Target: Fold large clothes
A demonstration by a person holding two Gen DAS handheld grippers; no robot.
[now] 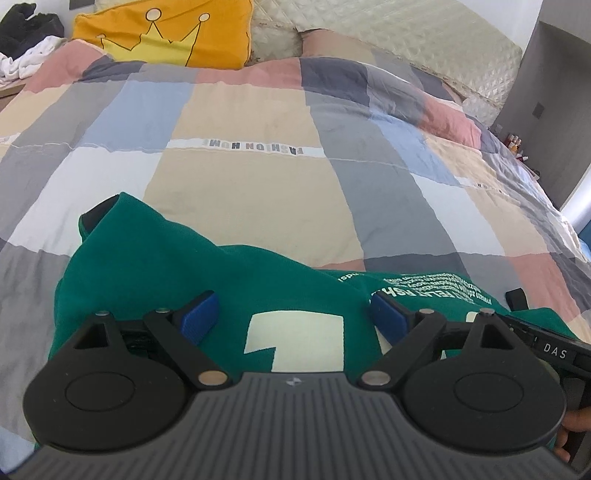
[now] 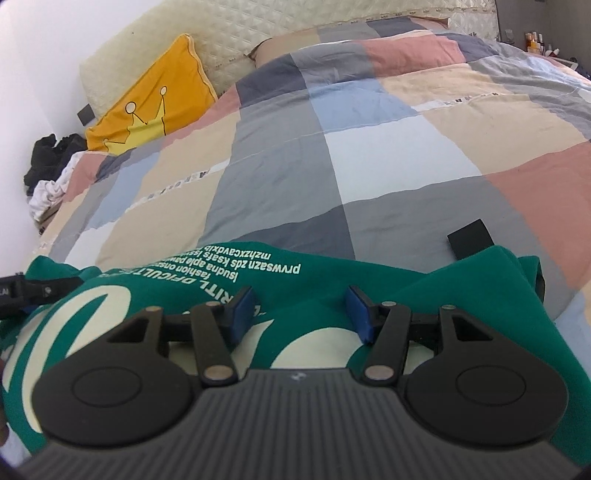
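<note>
Green garment [image 1: 192,266] bunched at quilt [image 1: 258,177] near edge; both jaws spread, empty.

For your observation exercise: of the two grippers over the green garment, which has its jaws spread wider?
The left gripper: its blue pads stand far apart over the green garment. The right gripper is open too, but narrower.

Green sweatshirt [image 2: 325,291] with cream print, pastel checked duvet [image 1: 258,177], orange crown-patterned pillow [image 1: 166,33], blue fingers [image 1: 199,317].
</note>
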